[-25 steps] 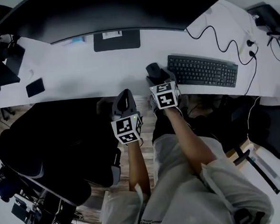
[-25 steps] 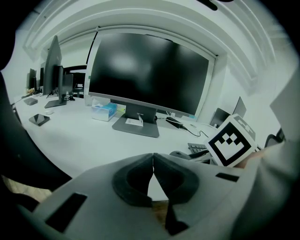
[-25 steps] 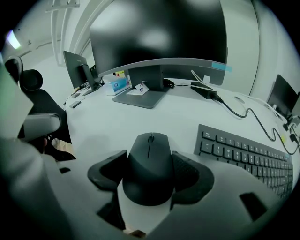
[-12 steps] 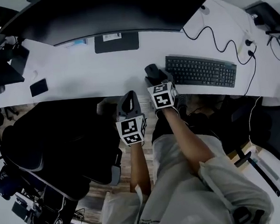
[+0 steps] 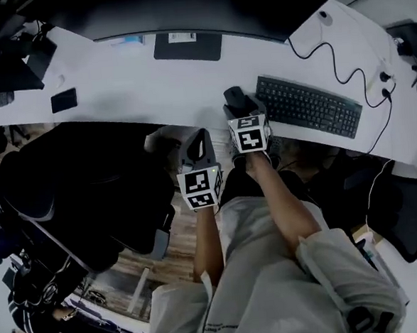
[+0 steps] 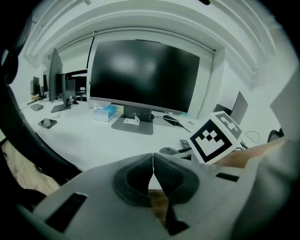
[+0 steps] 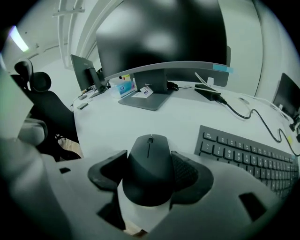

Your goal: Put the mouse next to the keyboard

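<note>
1. Far left: a dark phone (image 5: 63,100) lies flat on the white counter (image 5: 132,89), well apart from all other items.
2. Below the counter's front edge on the left stands a black office chair (image 5: 74,186).
3. Centre rear: a large dark monitor (image 5: 183,7) is set at the back of the counter, its flat stand base (image 5: 187,46) resting on the surface. In the left gripper view a tissue box (image 6: 104,112) sits just left of that base.
4. Left claw (image 6: 153,171): jaws pressed together and nothing between them. In the head view it is held off the counter, just short of the front edge, beside the chair.
5. Right claw (image 7: 149,172): jaws narrowed onto the black mouse (image 7: 149,154), one pad against each flank, the mouse's nose pointing toward the monitor.
6. Location of the mouse: at the front edge of the counter, just to the left of the keyboard's left end, with a strip of bare counter between them. Whether its underside rests on the surface cannot be determined.
7. Right: the black keyboard (image 5: 309,107) lies flat on the counter, angled toward the front edge.
8. Far right: a black cable (image 5: 336,61) snakes across the counter behind the keyboard.
</note>
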The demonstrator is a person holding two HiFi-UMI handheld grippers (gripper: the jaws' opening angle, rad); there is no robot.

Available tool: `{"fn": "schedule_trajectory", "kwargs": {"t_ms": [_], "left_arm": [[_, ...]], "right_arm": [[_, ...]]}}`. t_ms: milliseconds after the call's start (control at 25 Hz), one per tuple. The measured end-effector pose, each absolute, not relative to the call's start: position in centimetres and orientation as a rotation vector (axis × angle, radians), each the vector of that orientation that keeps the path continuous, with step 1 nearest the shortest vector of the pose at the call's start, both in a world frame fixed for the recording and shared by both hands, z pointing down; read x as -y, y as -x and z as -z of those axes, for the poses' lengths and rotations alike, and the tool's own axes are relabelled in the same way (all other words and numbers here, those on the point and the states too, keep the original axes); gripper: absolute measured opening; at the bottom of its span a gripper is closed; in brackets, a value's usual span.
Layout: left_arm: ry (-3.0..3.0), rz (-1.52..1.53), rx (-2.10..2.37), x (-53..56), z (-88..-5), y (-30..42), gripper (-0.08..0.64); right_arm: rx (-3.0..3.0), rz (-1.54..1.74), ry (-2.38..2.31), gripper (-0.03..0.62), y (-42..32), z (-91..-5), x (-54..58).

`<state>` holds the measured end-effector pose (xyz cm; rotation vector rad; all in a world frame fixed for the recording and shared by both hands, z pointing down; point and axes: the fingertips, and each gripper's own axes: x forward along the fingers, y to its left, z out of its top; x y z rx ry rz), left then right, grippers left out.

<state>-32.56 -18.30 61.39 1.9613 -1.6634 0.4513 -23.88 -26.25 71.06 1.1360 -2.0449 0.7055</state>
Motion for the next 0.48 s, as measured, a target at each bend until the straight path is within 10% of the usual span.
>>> {"fn": "schedule_trajectory", "kwargs": {"t_ms": [480], "left_arm": [[-1.966,-0.454,1.746,18.0,-58.1,29.8,0.023]], "right_arm": [[2.223,-0.563,-1.117,0.301,21.0,-63.8,27.0]]}}
